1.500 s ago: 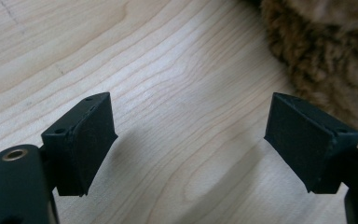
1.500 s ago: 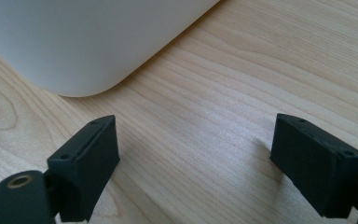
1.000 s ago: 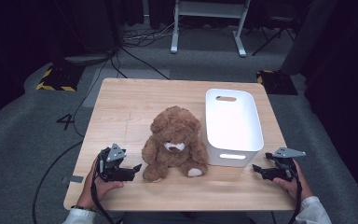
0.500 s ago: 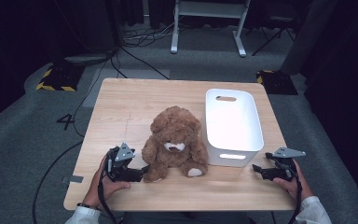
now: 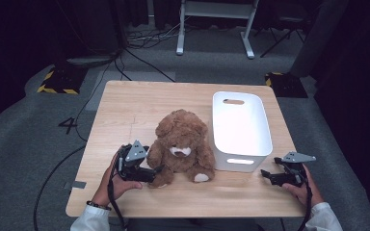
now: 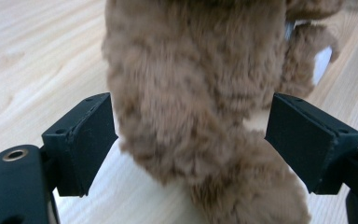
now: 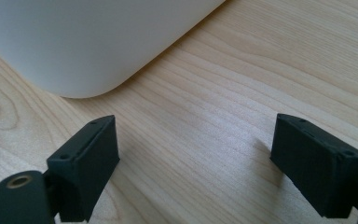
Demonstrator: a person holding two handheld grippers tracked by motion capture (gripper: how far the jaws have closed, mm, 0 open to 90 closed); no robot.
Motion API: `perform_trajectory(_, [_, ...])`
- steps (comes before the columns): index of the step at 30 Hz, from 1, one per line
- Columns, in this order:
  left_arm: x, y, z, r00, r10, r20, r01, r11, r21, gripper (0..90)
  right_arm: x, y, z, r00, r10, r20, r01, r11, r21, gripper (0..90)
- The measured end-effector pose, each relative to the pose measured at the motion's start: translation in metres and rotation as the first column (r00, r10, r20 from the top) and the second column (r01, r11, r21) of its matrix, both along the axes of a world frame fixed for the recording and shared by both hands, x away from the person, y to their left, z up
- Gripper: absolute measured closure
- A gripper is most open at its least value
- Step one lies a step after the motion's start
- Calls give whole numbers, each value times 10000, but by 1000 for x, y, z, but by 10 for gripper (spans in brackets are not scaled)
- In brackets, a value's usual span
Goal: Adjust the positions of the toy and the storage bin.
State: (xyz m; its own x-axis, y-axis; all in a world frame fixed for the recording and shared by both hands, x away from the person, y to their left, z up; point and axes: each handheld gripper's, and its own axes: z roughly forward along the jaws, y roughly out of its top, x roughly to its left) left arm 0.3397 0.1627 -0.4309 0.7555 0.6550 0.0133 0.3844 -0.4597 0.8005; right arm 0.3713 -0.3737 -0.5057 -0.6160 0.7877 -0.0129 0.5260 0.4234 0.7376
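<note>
- The teddy bear (image 5: 183, 144) sits upright near the middle of the bench (image 5: 139, 103), a little toward my edge, facing me, with the white bin (image 5: 241, 126) just beside it on the side of my right hand.
- My left tool (image 5: 155, 170) lies at the bear's flank, on the side toward the bench's left edge, pointing across at it; the fur is directly ahead of it, low on the body.
- In the left gripper view the bear's near limb (image 6: 200, 121) stands between my two pads (image 6: 91, 140), running top to bottom, so the gap straddles it crosswise. The pads stand wide; fur seems to brush the left one, though the blur leaves me unsure, and nothing is squeezed yet.
- My right tool (image 5: 265, 174) rests near the bench's front right corner, well apart from the bear, jaws spread over bare wood by the bin's rounded corner (image 7: 88, 74).
- So the left hand is the nearer by far, and I judge that closing it here would take the limb.
</note>
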Motion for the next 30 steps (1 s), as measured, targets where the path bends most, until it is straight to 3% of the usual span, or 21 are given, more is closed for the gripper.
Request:
perform_trajectory(6, [6, -8, 3, 10000, -73, 39, 72, 9999, 121, 157, 0, 0, 0, 10000, -23, -2, 23, 10000, 0, 147])
perform_trajectory(23, [38, -21, 14, 9975, -693, -145, 691, 9975, -158, 157, 0, 0, 0, 10000, -23, -1, 23, 10000, -1, 147])
perform_trajectory(28, [47, -24, 11, 9971, -670, -363, 667, 9977, -103, 156, 0, 0, 0, 10000, -29, -1, 29, 10000, 3, 147])
perform_trajectory(30, [52, -23, 8, 9949, -883, -490, 875, 9960, -187, 155, 0, 0, 0, 10000, -27, 0, 27, 10000, 0, 147])
